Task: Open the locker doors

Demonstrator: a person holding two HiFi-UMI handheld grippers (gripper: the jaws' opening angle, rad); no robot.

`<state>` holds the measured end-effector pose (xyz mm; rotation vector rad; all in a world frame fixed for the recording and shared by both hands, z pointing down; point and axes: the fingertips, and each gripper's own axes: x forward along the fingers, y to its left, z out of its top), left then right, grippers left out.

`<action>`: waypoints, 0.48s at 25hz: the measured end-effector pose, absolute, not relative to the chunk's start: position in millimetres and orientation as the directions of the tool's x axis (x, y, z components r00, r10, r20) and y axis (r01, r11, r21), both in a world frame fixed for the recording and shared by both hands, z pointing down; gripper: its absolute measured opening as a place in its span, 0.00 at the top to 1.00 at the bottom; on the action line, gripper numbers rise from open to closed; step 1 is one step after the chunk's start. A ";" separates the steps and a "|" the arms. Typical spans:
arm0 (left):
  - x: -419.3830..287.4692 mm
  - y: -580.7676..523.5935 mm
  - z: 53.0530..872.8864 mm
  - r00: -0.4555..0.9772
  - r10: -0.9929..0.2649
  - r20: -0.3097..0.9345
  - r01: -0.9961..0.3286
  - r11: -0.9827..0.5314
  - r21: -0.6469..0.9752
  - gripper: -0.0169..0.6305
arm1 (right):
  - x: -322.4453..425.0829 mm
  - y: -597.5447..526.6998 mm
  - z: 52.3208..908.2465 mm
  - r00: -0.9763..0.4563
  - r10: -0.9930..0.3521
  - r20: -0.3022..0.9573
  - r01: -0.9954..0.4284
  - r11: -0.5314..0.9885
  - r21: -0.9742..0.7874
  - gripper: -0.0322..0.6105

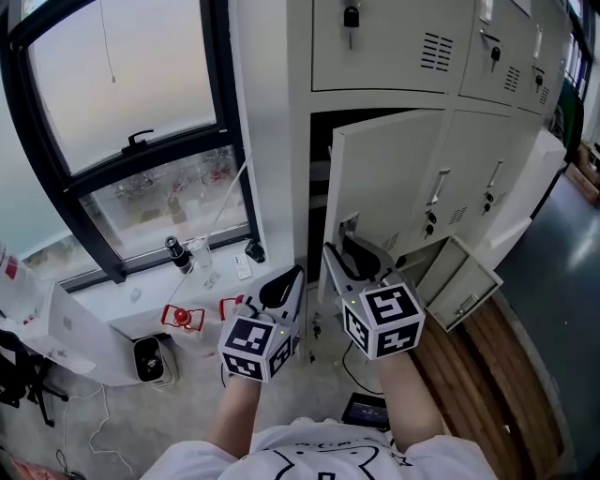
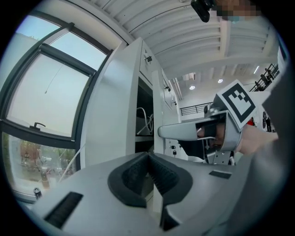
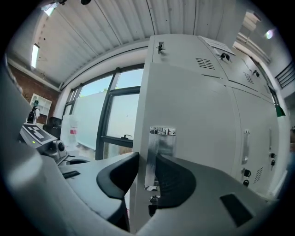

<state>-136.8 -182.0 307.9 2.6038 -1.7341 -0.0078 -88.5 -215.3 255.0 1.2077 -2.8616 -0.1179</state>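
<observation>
Cream steel lockers [image 1: 394,47] fill the upper right of the head view. One door [image 1: 384,178] in the middle row is swung partly out, showing a dark compartment [image 1: 319,159] behind its left edge. The left gripper view shows white cables [image 2: 145,120] inside that compartment.

The right gripper [image 1: 339,248] is at the door's free edge, low on the panel, where a chrome handle [image 1: 348,225] sits. In its own view the right gripper [image 3: 146,159] straddles that edge. One black pad lies against the back of the door [image 3: 193,120] and the other against the handle [image 3: 159,152] on the front. The jaws are about half closed and pinch the door's edge between them.

The left gripper [image 1: 298,272] hangs just left of the door, near the right gripper but apart from it, in front of the open compartment. In its own view the left gripper [image 2: 147,156] has its ribbed pads pressed together with nothing between them.

Below and right of the door, a second door [image 1: 464,281] also stands open, tilted outward with its inner face showing. Above the door, a key [image 1: 351,19] hangs in a top-row lock. Left of the door, past the lockers' side wall, is a black-framed window [image 1: 122,141] with a cluttered sill [image 1: 178,272].
</observation>
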 end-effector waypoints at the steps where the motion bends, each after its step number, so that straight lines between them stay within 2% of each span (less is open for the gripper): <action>1: -130.3 -182.6 307.9 0.400 -0.916 0.004 -0.916 -0.400 0.011 0.94 | -83.5 -211.6 255.1 -0.694 -0.720 0.006 -0.717 0.692 0.082 0.74; 12: -73.6 -197.4 303.2 0.522 -0.853 0.001 -0.853 -0.522 -0.013 0.94 | -15.1 -169.4 255.0 -0.630 -0.777 -0.002 -0.769 0.623 0.145 0.73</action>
